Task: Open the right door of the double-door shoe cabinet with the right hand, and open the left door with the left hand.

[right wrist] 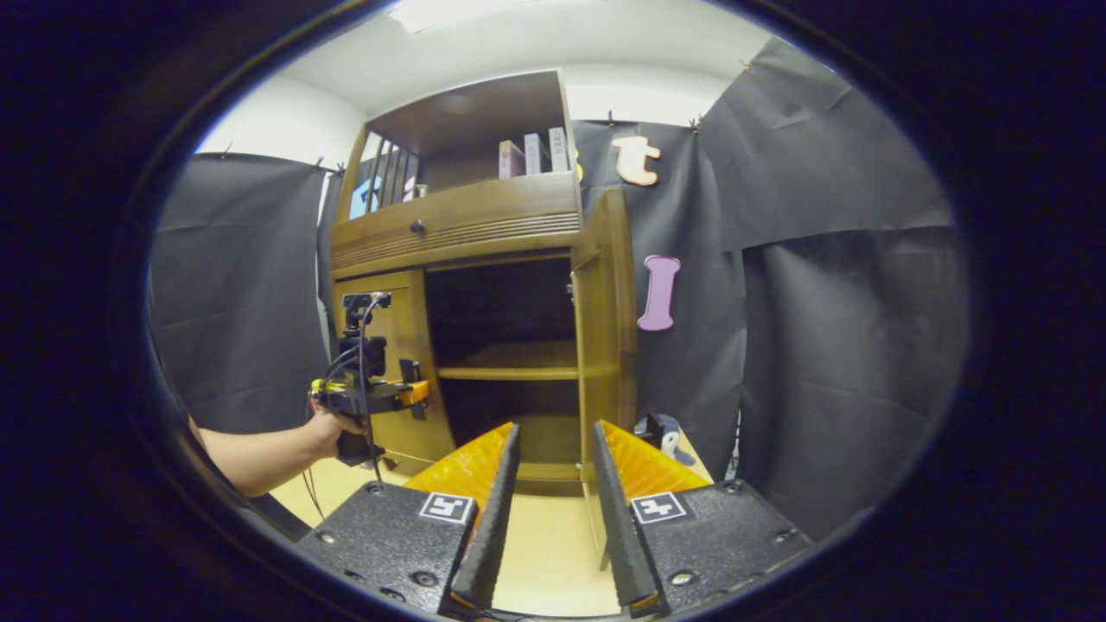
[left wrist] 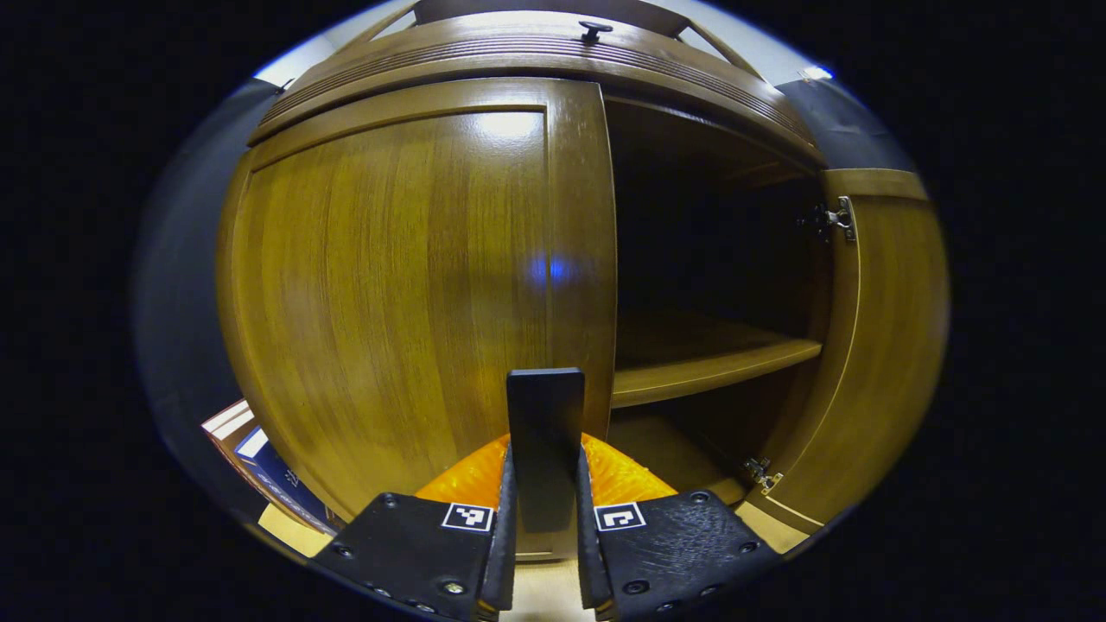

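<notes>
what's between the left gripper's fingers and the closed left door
A dark upright handle sits between the left gripper fingers, against the left door, in the left gripper view.

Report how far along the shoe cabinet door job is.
Done: the right door stands swung wide, baring the shelf; the right gripper hangs back from it, open and empty. In hand: the left gripper sits shut on the dark handle of the left door. Left: that door looks closed, so it has yet to be pulled open.
</notes>
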